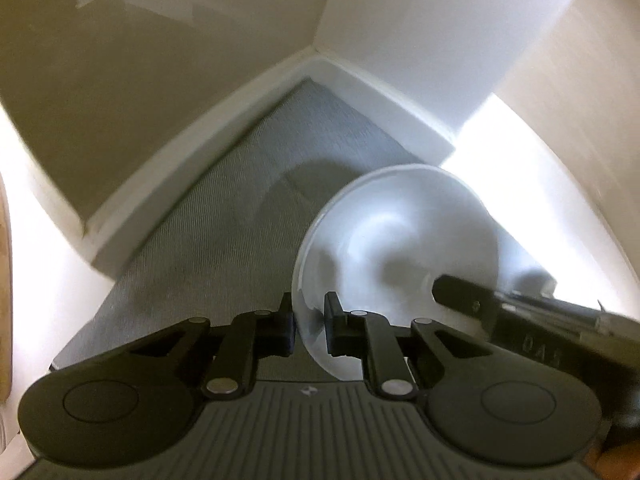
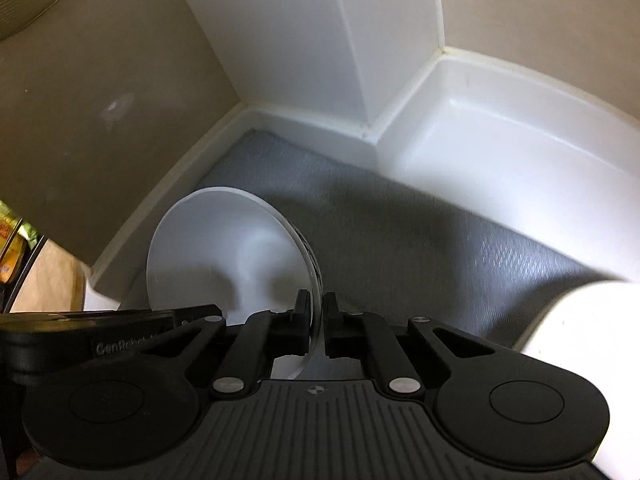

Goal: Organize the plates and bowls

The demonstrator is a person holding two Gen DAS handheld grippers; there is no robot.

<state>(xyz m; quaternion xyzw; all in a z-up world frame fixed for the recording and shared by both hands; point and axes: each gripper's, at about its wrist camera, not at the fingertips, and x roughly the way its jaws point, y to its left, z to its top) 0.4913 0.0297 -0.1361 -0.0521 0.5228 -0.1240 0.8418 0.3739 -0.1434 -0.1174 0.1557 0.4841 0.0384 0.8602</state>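
A white bowl (image 1: 400, 248) is held on edge above grey carpet, its hollow facing right in the left wrist view and left in the right wrist view (image 2: 224, 252). My left gripper (image 1: 310, 320) is shut on the bowl's rim at one side. My right gripper (image 2: 317, 320) is shut on the rim at the other side. The right gripper's black finger shows at the right in the left wrist view (image 1: 472, 300), and the left gripper's body shows at the left in the right wrist view (image 2: 100, 340).
Grey carpet (image 1: 224, 220) meets white skirting boards (image 2: 312, 124) at a room corner with beige walls. A white column (image 2: 320, 40) juts out at the corner. A white rounded object (image 2: 580, 340) lies at the lower right. Packaged goods (image 2: 10, 252) show at the far left.
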